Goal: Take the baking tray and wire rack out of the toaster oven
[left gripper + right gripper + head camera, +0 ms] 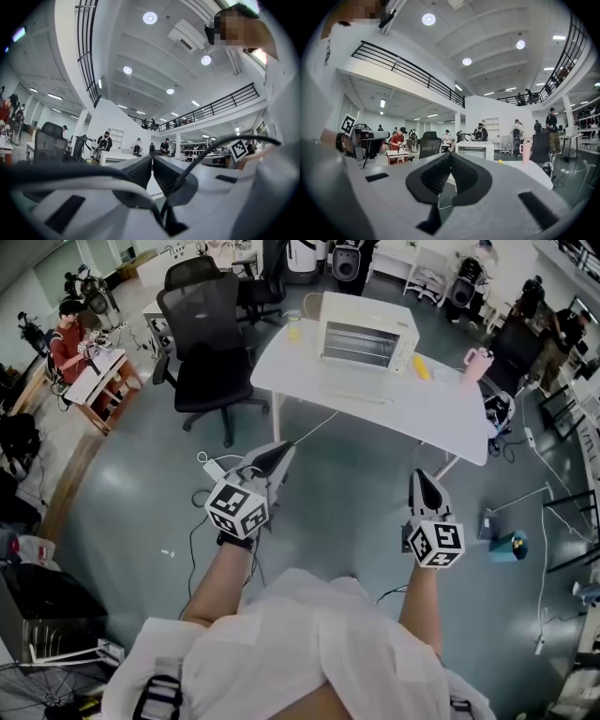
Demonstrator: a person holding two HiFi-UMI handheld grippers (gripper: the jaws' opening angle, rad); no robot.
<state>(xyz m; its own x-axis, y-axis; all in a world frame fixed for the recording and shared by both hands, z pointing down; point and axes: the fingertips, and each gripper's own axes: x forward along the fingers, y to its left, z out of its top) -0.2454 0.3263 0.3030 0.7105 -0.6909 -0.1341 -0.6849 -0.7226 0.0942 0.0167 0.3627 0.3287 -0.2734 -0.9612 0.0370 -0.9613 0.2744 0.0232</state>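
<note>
Left gripper: the left gripper [152, 160] is being held out in front of the person, jaws pressed together with nothing between them.
Right gripper: the right gripper [450, 157] is being held the same way, jaws closed flat on each other and empty, pointing toward the table.
Tray and rack: I'm judging that both are sitting inside the toaster oven [366, 334] on the white table [441, 418], well apart from both grippers. Thin bars are showing in the oven's front, but I can't tell tray from rack.
Oven: it's looking like a cream, boxy metal case with rounded corners. Its door seems to be lying open toward the person, though it's too small to be sure.
Rack, handling: I'm expecting light, stiff bare wire that slides easily in its slots and jams if pulled crooked.
Tray, handling: I'm guessing thin sheet metal, light and rigid, smooth enough to be slipping between the pads.
Where to grip: I'm thinking the middle of the front edge or lip, pinched squarely and drawn straight out, kept level.
Around the oven: a small yellow thing [421, 367] and a pink cup [476, 364] are sitting to its side, and a black office chair [211, 343] is standing by the table's far end.
</note>
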